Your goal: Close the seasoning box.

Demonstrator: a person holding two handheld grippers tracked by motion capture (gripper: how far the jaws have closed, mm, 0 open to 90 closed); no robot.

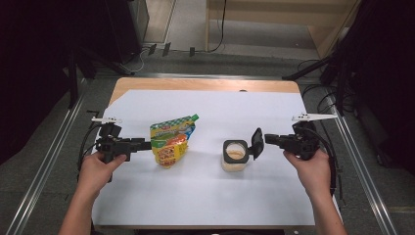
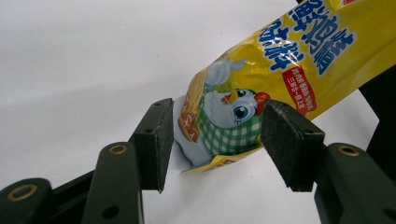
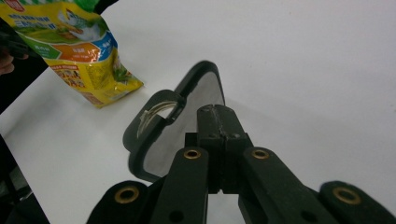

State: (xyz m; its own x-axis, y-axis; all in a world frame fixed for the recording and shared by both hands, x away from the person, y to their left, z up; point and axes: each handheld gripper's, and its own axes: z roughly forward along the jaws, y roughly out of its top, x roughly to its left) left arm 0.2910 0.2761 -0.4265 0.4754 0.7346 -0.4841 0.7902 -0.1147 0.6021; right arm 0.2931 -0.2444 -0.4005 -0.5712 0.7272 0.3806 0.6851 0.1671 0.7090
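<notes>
On the desk (image 1: pixel 205 196), covered by a white sheet, a yellow snack pouch (image 1: pixel 171 142) stands tilted left of centre, its green corner up and toward the far side. The left gripper (image 1: pixel 147 144) reaches in level from the left and grips the pouch at its near left edge. In the left gripper view the jaws stand part-way apart with the pouch (image 2: pixel 280 70) between them; both pads sit against its lower corner, where a cartoon duck in a green checked scarf is printed, and the rest of the pouch rises to the upper right. The left hand (image 1: pixel 100 166) holds the gripper body near the sheet's left edge.

Right of centre stands a small clear jar (image 1: pixel 234 155) with pale contents and a black rim. Its black flip lid (image 1: pixel 256 142) is swung open and stands upright at the jar's right side. The right gripper (image 1: pixel 266 139) comes in level from the right, its tips just at the lid. In the right gripper view the jaws are pressed together, closed, with the lid (image 3: pixel 187 107) right before them; whether they pinch its edge or only touch it cannot be told. The pouch (image 3: pixel 74 51) shows at that view's upper left. The right hand (image 1: pixel 313 169) holds the gripper near the sheet's right edge.

The pouch and jar stand apart.
</notes>
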